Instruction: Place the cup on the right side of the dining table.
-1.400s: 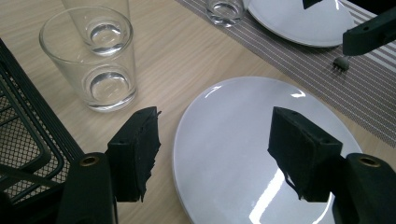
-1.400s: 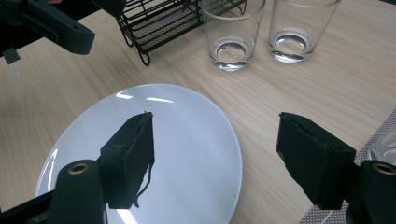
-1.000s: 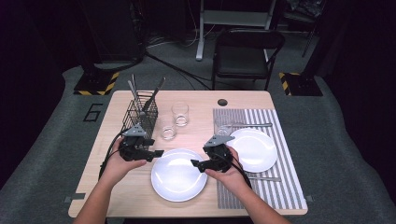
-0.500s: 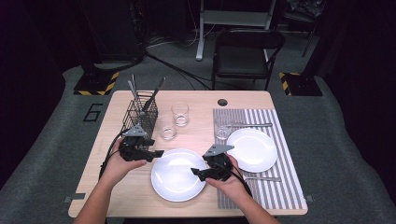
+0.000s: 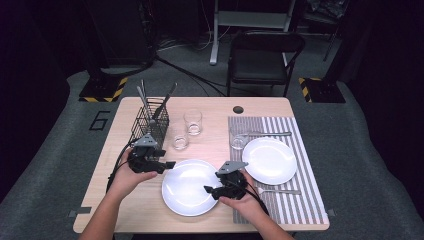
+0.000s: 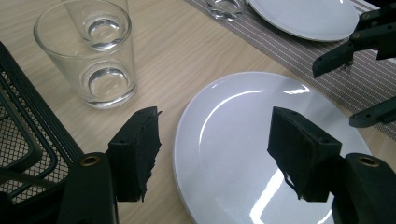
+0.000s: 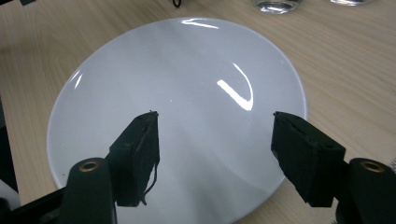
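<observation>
Plates are what the work turns on: a white dinner plate lies flat on the bare wood of the table, near its front edge and just left of the striped placemat, with both tongs closing in on it from opposite sides. The right gripper hangs low over the plate's right rim, its jaws wide with nothing between them; they have just been drawing together a little, and in the right gripper view the plate spreads out under the two black pads, which do not yet press on it. The left gripper waits at the plate's far left edge, jaws likewise wide and empty; the left gripper view shows the rim running between its pads, so it seems posted there to steady or lift that side. A second white plate already sits on the placemat beside a fork, with another piece of cutlery and a tumbler at the mat's far edge, which suggests a place setting, and the nearer plate looks bound for a spot of its own. Two more tumblers stand toward the far middle, next to a wire cutlery basket on the left that holds upright utensils, kept clear of the plate so both grippers have room to reach its edge.
</observation>
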{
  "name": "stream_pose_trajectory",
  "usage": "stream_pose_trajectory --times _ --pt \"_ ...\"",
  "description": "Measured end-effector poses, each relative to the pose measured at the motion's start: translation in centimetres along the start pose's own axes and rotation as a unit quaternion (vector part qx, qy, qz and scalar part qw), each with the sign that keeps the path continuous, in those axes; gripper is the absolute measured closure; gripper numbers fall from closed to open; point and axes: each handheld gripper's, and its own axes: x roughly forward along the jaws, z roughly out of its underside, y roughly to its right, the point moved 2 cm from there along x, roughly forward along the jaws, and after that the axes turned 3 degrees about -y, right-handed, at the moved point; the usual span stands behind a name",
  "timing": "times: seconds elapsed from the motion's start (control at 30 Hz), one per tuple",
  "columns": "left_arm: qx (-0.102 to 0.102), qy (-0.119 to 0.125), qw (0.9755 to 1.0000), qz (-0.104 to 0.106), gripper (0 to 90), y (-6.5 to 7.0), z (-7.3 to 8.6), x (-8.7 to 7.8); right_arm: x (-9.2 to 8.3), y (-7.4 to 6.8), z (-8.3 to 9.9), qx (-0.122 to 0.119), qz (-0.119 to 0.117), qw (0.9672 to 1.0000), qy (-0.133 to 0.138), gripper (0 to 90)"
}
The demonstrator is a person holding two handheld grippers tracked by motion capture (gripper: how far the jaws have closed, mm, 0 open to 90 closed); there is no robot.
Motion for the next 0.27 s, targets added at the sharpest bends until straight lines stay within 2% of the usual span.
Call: stream_pose_trajectory --times 0.13,0.27 --pt "0.0 0.0 1.0 0.0 33.5 -0.04 0.01 -0.01 0.4 -0.21 0.47 -0.01 -0.004 0.9999 -0.004 31.2" --pt "0.0 0.0 1.0 0.001 33.5 -0.07 0.02 -0.02 0.53 -0.32 0.69 -0.002 -0.005 1.0 -0.007 29.7"
